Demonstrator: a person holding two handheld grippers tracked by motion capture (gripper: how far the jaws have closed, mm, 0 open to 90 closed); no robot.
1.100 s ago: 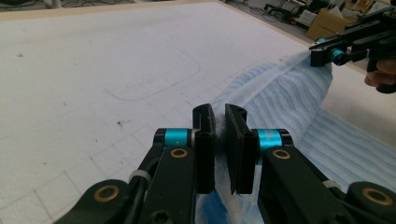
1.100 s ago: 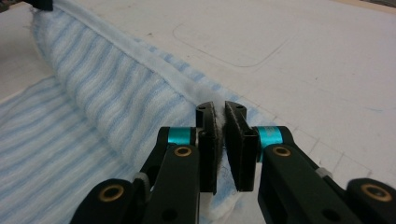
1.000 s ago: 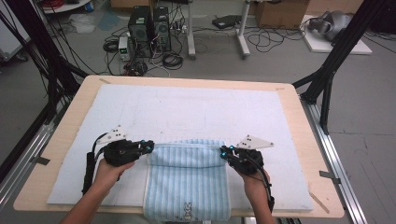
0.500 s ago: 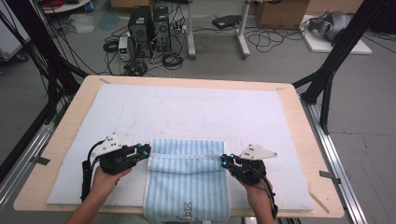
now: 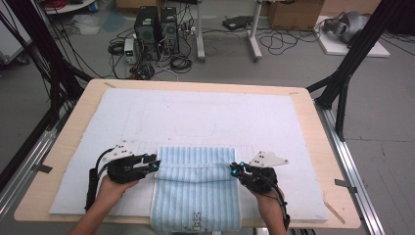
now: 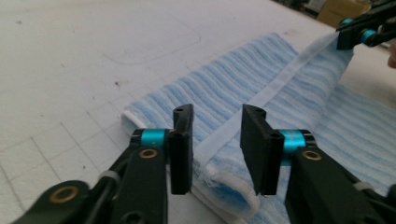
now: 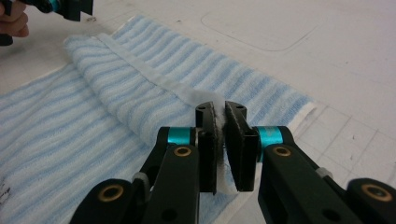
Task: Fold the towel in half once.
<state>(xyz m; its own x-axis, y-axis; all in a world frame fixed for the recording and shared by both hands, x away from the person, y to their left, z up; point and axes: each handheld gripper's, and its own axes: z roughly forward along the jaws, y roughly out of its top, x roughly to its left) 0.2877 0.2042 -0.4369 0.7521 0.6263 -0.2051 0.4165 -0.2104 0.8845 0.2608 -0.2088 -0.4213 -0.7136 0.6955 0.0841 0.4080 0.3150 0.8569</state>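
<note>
A light-blue striped towel (image 5: 195,193) lies folded on the white mat (image 5: 205,117), its near end hanging over the table's front edge. My left gripper (image 5: 152,164) is at the fold's left corner. Its jaws have just been opening and now stand open (image 6: 217,140), with the towel's white hem (image 6: 219,135) lying loose between them. My right gripper (image 5: 236,169) is at the fold's right corner, shut on the white hem (image 7: 220,116) and holding it a little off the towel (image 7: 130,84). The right gripper (image 6: 359,28) also appears far off in the left gripper view.
The mat covers most of a wooden table (image 5: 73,127). Black frame legs (image 5: 342,78) stand at both sides. On the floor beyond the far edge are computer towers (image 5: 156,24) and cables. A small bunny mark (image 5: 195,218) sits near the towel's front end.
The left jaws have parted and let go of the towel's hem, which now lies on the fold. The right gripper keeps its grip. Both hands have barely shifted.
</note>
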